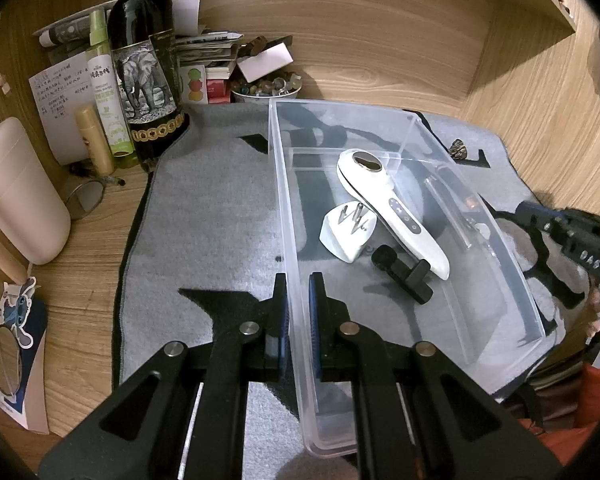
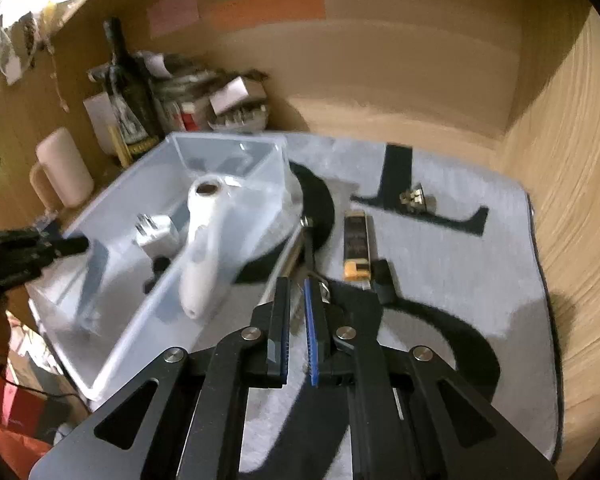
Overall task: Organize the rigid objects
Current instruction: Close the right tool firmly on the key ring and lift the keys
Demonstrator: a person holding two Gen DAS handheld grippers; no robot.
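bottle (image 1: pixel 146 60) label shows elephant

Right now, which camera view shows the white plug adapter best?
The left wrist view: the white plug adapter lies sharp inside the clear bin, prongs visible. The right wrist view shows it blurred through the bin wall.

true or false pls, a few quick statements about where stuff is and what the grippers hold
1. The left gripper is shut on the bin wall. True.
2. The plug lies on the mat outside the bin. False: it lies inside the bin.
3. The bottle stands upright outside the bin. True.
4. The right gripper holds the yellow-ended bar. False: the bar lies on the mat; the gripper looks shut on a thin metal rod.
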